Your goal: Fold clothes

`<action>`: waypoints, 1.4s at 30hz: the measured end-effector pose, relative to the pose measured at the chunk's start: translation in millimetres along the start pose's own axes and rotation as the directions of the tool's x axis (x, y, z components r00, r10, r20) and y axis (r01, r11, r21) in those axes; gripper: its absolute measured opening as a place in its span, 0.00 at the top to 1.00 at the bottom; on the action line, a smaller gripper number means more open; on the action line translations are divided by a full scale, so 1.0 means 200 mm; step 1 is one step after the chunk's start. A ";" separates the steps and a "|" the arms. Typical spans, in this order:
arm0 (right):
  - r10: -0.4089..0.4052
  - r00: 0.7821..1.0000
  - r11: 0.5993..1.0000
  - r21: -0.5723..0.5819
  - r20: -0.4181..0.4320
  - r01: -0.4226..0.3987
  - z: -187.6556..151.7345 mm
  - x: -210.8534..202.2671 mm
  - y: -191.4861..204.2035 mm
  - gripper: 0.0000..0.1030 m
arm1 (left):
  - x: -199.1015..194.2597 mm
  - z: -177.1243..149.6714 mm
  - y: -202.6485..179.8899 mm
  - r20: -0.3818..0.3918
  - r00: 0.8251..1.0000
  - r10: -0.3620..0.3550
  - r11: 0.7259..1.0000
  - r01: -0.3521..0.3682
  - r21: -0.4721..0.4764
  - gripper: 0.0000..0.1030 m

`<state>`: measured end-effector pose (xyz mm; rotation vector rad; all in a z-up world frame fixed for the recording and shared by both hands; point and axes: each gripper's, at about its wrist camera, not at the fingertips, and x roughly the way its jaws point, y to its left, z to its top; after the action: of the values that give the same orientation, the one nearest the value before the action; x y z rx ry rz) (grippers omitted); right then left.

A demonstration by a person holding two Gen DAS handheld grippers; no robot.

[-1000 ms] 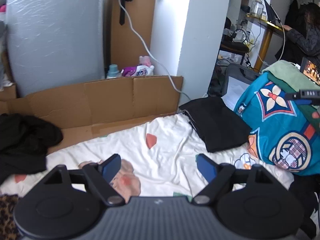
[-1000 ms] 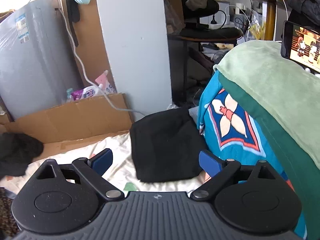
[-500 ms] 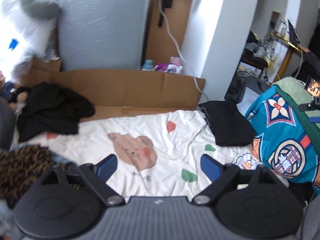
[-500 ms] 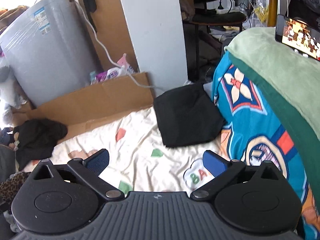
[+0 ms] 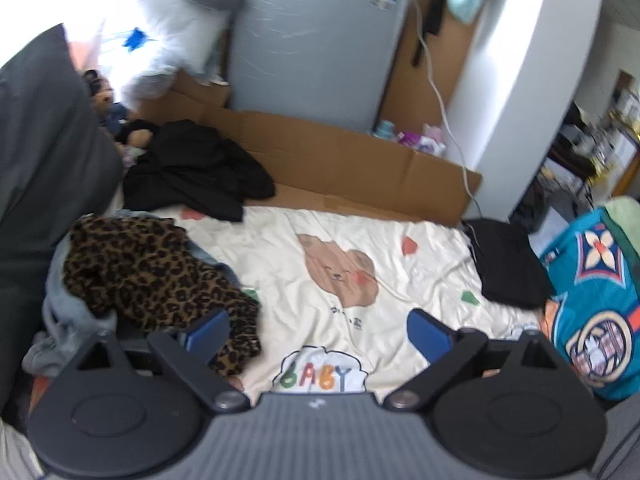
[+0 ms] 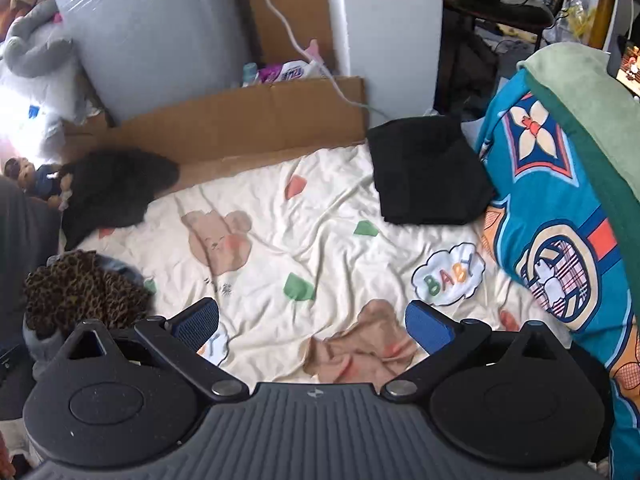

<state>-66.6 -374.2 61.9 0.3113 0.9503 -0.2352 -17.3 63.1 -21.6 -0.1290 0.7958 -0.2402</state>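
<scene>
Clothes waiting to be folded lie at the edges of the cartoon bedsheet (image 5: 320, 240), which serves as landmark: a leopard-print garment (image 5: 152, 276) heaped on its left edge over grey-blue fabric, a crumpled black garment (image 5: 192, 168) at its far-left corner against the cardboard (image 5: 352, 160), and a folded black garment (image 6: 428, 172) squared off at its far-right corner. Compared with a second ago, both views have pulled back and swung left: then the folded black piece sat close ahead of the right gripper, now it lies well off and the leopard heap has come into the left view. Reading: one item looks finished and set aside, and the next pick is likely the leopard piece (a guess from position only). Left gripper (image 5: 318, 328) has its fingers spread wide, holding nothing, the left pad just over the heap's near fringe; contact cannot be told. Right gripper (image 6: 312, 320) is likewise spread and empty above the sheet's near middle. Containers: none proper; the cardboard is a flattened box lining the sheet's far edge, with bottles (image 6: 280, 74) beyond it.
</scene>
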 end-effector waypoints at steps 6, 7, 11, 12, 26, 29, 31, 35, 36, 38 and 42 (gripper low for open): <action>0.005 1.000 0.998 -0.067 0.019 -0.004 -0.04 -0.08 0.08 0.01 | -0.07 -0.04 0.02 0.002 0.999 0.047 0.998 -0.047 -0.044 0.05; 0.007 1.000 0.998 -0.060 0.020 -0.006 -0.04 -0.09 0.08 0.01 | -0.08 -0.05 0.02 0.000 0.999 0.051 0.997 -0.051 -0.057 0.05; 0.039 0.999 0.998 -0.047 -0.013 -0.040 -0.07 -0.11 0.08 0.01 | -0.11 -0.07 -0.01 -0.008 0.997 0.080 0.996 -0.080 -0.047 0.05; 0.036 0.999 0.998 -0.053 -0.023 -0.037 -0.08 -0.11 0.09 0.01 | -0.11 -0.07 -0.01 -0.006 0.996 0.091 0.995 -0.091 -0.050 0.04; 0.043 0.999 0.993 -0.111 -0.017 -0.044 -0.17 -0.16 0.14 0.01 | -0.20 -0.10 -0.06 -0.023 0.988 0.153 0.986 -0.154 -0.056 0.04; 0.048 0.999 0.991 -0.121 -0.022 -0.051 -0.16 -0.16 0.16 0.01 | -0.22 -0.12 -0.08 -0.023 0.988 0.155 0.986 -0.156 -0.052 0.04; 0.055 0.998 0.990 -0.127 -0.029 -0.058 -0.16 -0.16 0.16 0.01 | -0.23 -0.13 -0.09 -0.027 0.986 0.167 0.985 -0.169 -0.048 0.04; 0.076 0.995 0.987 -0.135 -0.057 -0.083 -0.15 -0.15 0.17 0.01 | -0.20 -0.14 -0.10 -0.059 0.976 0.210 0.976 -0.213 -0.042 0.04; 0.082 0.995 0.986 -0.137 -0.063 -0.090 -0.14 -0.14 0.17 0.01 | -0.19 -0.14 -0.10 -0.070 0.975 0.209 0.976 -0.213 -0.044 0.04; 0.092 0.993 0.985 -0.141 -0.077 -0.103 -0.14 -0.13 0.17 0.01 | -0.19 -0.15 -0.10 -0.077 0.973 0.217 0.975 -0.220 -0.039 0.04; 0.110 0.989 0.982 -0.141 -0.099 -0.124 -0.14 -0.10 0.19 0.01 | -0.19 -0.15 -0.11 -0.080 0.970 0.230 0.972 -0.233 -0.028 0.04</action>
<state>-87.5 -327.0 69.4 0.2425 1.0295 -0.0429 -68.0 50.0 -12.2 -0.0616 0.8836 -0.0090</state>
